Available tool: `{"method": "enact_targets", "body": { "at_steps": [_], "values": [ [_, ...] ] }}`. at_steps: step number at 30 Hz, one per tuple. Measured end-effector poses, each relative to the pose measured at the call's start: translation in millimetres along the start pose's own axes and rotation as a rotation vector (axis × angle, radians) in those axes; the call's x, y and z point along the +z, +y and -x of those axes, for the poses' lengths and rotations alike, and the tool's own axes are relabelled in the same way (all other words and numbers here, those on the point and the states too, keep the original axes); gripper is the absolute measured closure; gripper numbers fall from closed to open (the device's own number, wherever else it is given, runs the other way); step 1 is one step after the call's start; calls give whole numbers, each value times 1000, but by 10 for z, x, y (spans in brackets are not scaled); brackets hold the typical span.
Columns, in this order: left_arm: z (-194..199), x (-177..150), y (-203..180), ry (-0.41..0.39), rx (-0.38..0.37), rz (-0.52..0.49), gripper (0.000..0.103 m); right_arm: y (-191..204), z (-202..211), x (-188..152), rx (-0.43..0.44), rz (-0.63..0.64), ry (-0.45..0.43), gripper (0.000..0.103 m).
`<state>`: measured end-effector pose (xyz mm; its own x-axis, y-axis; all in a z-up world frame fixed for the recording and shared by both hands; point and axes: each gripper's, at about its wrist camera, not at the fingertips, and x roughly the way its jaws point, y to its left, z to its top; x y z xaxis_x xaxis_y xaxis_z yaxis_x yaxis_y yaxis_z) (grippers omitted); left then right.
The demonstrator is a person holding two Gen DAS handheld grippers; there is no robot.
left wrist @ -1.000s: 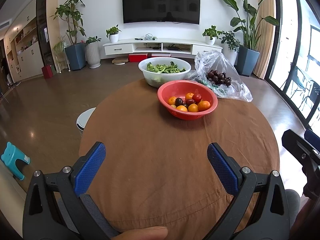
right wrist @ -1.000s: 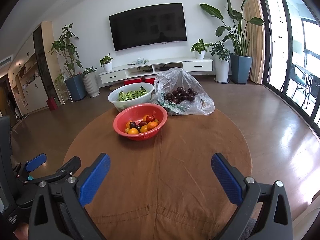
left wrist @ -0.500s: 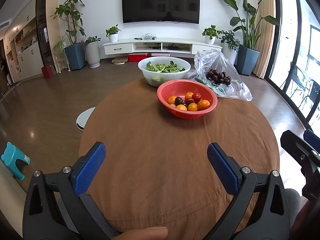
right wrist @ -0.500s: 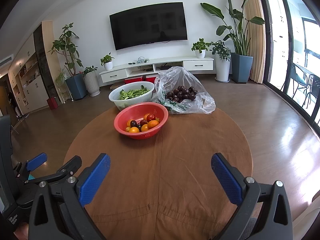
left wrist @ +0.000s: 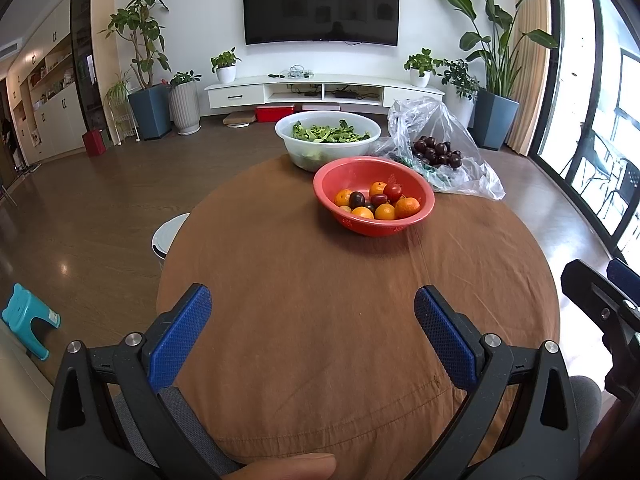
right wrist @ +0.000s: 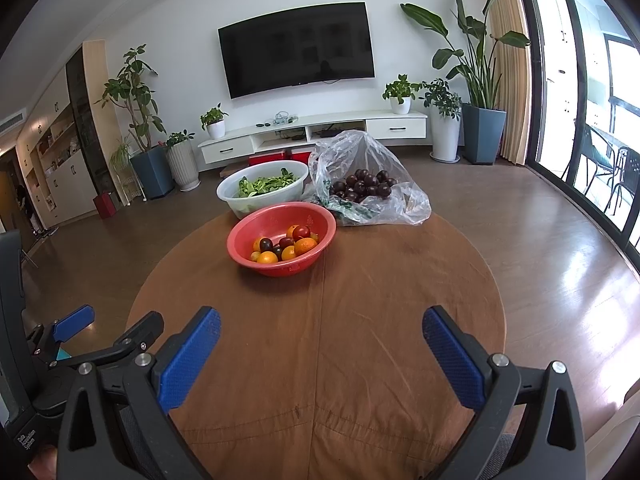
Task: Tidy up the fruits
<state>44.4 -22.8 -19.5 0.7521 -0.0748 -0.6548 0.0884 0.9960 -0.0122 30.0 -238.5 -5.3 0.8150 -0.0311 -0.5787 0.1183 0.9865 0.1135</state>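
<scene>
- The left tongs [left wrist: 312,304] are spread wide with nothing between the blue pads, hovering over the near part of the round counter [left wrist: 304,320], which is covered in brown cloth.
- The right tongs [right wrist: 320,330] are likewise wide apart and hold nothing, over the same near edge.
- The red bowl [left wrist: 420,216] stands on the far half of the counter, well apart from both tongs; in it lie oranges [left wrist: 407,207], dark plums [left wrist: 357,199] and a red fruit [left wrist: 392,191].
- Just behind the red bowl stands a white bowl [left wrist: 296,148] of leafy greens.
- To the right of the red bowl, close beside it, lies a clear plastic bag [left wrist: 472,168], open, with dark cherries [left wrist: 437,151] heaped inside.
</scene>
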Motion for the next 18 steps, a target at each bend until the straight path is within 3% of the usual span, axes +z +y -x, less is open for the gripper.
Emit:
{"method": "enact_targets", "body": {
  "at_steps": [18],
  "values": [
    [-84, -113, -16, 19, -27, 13, 0, 16, 12, -193, 0, -6, 19, 0]
  ]
}}
